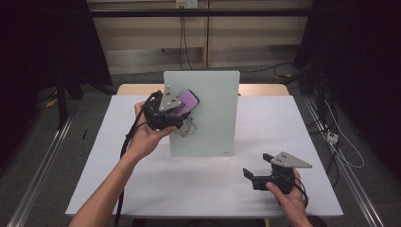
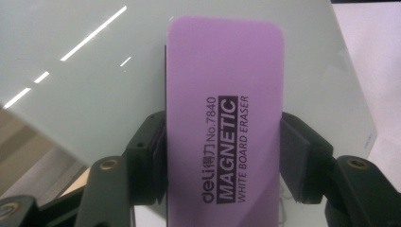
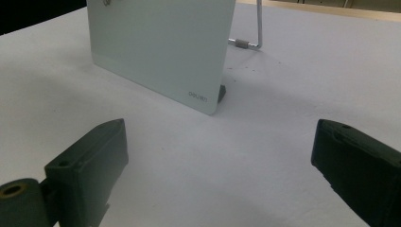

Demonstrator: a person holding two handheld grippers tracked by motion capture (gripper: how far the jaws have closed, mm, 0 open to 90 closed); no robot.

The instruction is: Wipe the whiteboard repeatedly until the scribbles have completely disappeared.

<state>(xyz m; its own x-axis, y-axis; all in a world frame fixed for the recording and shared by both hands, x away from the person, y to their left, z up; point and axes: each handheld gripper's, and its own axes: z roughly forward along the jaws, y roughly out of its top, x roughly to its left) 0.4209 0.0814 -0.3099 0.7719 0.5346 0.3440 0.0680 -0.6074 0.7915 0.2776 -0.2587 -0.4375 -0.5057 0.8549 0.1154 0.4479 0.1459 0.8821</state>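
While the left gripper [image 1: 177, 111] clamps its jaws on the purple eraser [image 2: 224, 123] against the whiteboard [image 1: 213, 118], the right gripper [image 1: 257, 175], near the whiteboard's lower corner, rests with jaws released.

My left gripper [image 1: 176, 113] covers part of the scribble [image 1: 186, 128] on the whiteboard [image 1: 213, 109], so the marks are unreadable. The eraser [image 2: 222, 127] hides the board behind it, and its lower end is cut off. The board's stand [image 3: 250, 33] is cropped at top.
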